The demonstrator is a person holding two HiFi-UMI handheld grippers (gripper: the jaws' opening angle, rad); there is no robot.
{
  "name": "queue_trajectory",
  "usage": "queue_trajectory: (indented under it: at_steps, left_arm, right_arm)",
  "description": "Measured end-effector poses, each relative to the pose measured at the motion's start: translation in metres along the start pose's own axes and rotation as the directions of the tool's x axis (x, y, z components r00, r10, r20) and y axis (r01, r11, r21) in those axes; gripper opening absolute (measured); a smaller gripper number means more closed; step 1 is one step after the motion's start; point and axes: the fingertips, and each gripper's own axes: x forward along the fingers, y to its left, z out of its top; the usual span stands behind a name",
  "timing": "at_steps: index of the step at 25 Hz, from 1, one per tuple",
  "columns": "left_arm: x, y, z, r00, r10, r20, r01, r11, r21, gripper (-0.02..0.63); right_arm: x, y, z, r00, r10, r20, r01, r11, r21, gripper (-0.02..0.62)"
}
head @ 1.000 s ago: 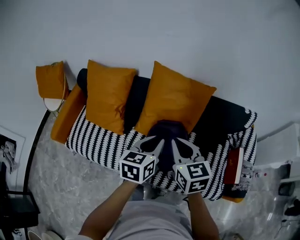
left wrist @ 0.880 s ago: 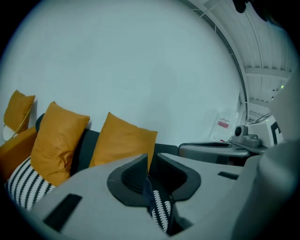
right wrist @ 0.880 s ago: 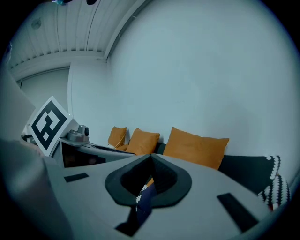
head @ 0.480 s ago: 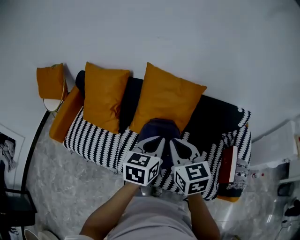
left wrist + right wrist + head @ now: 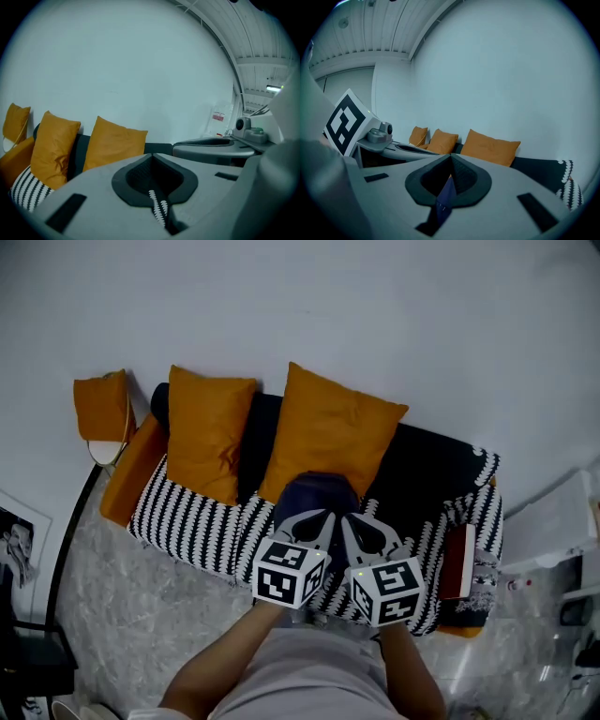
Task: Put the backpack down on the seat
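The dark backpack [image 5: 316,495] rests on the sofa's striped seat [image 5: 192,521], leaning against the big orange cushion [image 5: 333,437]. Both grippers hang side by side just in front of it. My left gripper [image 5: 316,523] is shut; its jaws have just been closing. In the left gripper view its pale toothed pad edges [image 5: 159,211] meet with nothing of the backpack between them. My right gripper [image 5: 362,529] is shut on a dark blue strap [image 5: 446,194] of the backpack, which runs down between its pads. How much of the backpack lies on the seat is hidden by the grippers.
A second orange cushion [image 5: 204,432] leans at the sofa's left, and a third [image 5: 101,404] sits on a round stand beyond its arm. A red book [image 5: 457,563] lies at the sofa's right end. A white cabinet [image 5: 553,521] stands right, a dark chair [image 5: 28,657] bottom left.
Both grippers have drawn back a little from the cushions toward me and risen slightly. The backpack stays in front of the big cushion.
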Motion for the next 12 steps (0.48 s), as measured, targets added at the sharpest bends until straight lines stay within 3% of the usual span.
queue_trajectory:
  at_steps: [12]
  left_arm:
    - [0.0028, -0.0013, 0.0008, 1.000, 0.003, -0.006, -0.003, 1.000, -0.007, 0.006]
  right_arm:
    - [-0.0021, -0.0050, -0.0023, 1.000, -0.004, -0.007, 0.004, 1.000, -0.002, 0.002]
